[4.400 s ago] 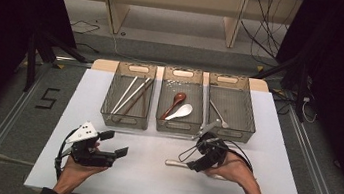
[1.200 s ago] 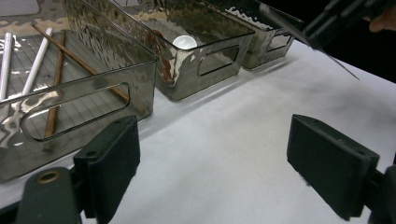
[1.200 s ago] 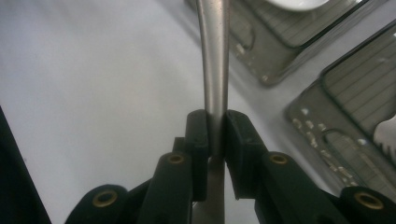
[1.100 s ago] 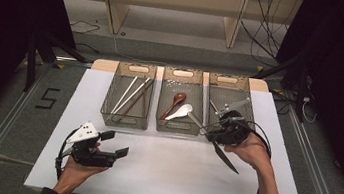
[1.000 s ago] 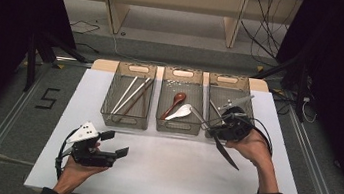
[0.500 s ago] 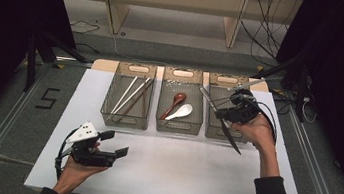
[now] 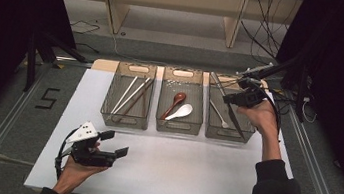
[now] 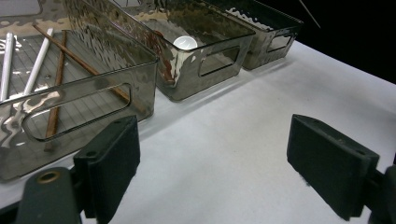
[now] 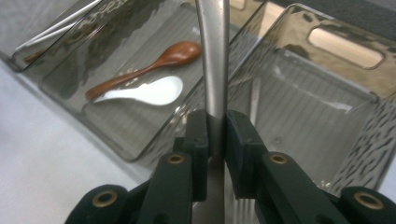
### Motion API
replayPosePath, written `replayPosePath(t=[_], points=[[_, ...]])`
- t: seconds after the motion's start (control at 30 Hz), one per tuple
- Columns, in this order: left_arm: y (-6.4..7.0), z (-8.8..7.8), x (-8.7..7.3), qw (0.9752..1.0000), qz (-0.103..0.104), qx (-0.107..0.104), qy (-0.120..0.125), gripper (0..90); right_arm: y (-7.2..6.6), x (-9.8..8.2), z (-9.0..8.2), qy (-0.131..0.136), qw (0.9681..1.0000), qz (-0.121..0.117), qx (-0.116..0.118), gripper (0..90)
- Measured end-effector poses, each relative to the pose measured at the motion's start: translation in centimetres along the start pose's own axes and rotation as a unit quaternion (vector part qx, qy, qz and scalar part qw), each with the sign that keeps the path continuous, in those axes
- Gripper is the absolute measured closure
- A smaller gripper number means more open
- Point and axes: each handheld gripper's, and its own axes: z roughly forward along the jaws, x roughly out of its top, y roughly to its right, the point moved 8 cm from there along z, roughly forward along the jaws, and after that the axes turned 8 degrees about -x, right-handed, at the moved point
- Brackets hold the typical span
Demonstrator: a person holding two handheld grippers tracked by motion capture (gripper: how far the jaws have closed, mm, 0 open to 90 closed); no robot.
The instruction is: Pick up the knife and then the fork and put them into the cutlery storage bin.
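the right gripper (image 7: 234, 98) hangs over the right bin (image 7: 245, 137), its jaws pressed together on a long metal utensil (image 9: 213, 56). in the high view the utensil (image 7: 223, 103) lies slanted above this bin, one end toward the middle bin (image 7: 178, 126), the other toward the bin's front wall. inside the right bin lies another metal piece (image 9: 254, 105). the left gripper (image 7: 109, 144) rests over the white table (image 7: 175, 168), well in front of the left bin (image 7: 124, 120), jaws wide apart, nothing between them.
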Motion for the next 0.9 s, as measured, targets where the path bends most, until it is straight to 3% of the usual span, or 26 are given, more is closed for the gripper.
replayPosePath(t=[0.33, 0.67, 0.9], points=[[0.0, 0.0, 0.0, 1.0000, 0.001, -0.001, 0.000, 16.9, 1.8, 1.3, 0.6, 0.012, 0.9994, 0.021, -0.025, 80.2], [0.0, 0.0, 0.0, 1.0000, 0.000, -0.001, 0.000, 16.9, 3.5, 1.4, 1.4, 0.019, 0.9979, 0.040, -0.048, 80.2], [0.0, -0.1, 0.0, 1.0000, 0.000, -0.001, 0.000, 16.9, 4.1, 1.1, 2.3, 0.017, 0.9973, 0.039, -0.060, 80.2]])
